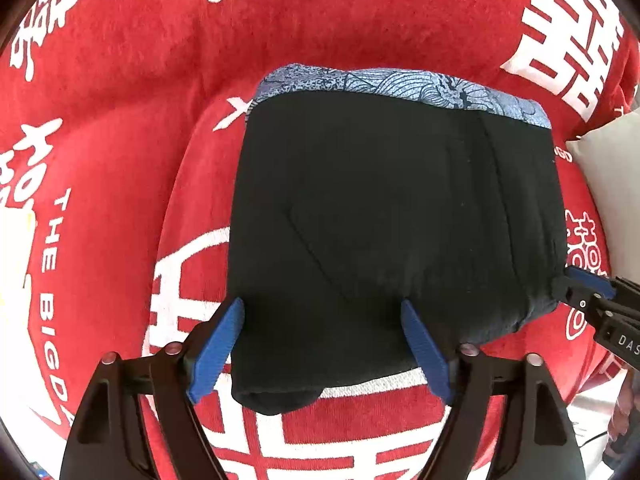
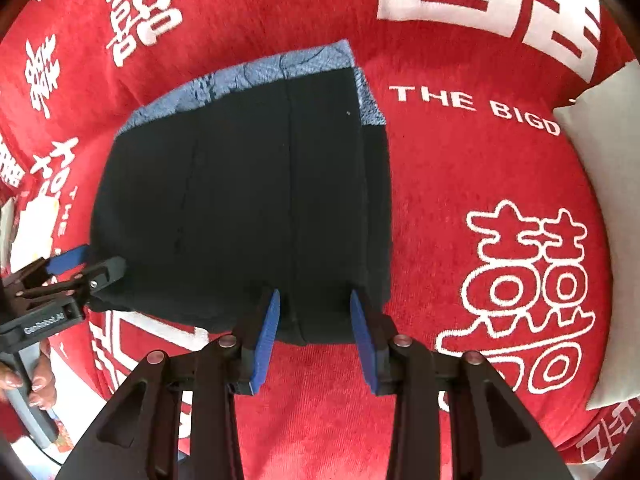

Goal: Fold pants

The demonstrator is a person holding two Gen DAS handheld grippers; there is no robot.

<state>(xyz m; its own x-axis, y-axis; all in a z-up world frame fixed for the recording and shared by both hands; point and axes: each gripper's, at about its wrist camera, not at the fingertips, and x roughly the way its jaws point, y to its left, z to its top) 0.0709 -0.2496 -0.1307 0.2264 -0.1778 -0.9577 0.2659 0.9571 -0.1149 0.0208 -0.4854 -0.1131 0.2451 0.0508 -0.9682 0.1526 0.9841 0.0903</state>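
Observation:
The black pants lie folded into a compact block on the red blanket, with a blue patterned band along the far edge. They also show in the right wrist view. My left gripper is open, its blue fingers straddling the near left edge of the pants. My right gripper is open, its fingers at the near right edge of the pants. Each gripper shows in the other's view, the right one and the left one, both at the fabric's near corners.
The red blanket with white characters and "THE BIGD" lettering covers the surface. A white pillow lies at the right; it also shows in the left wrist view. A hand holds the left gripper's handle.

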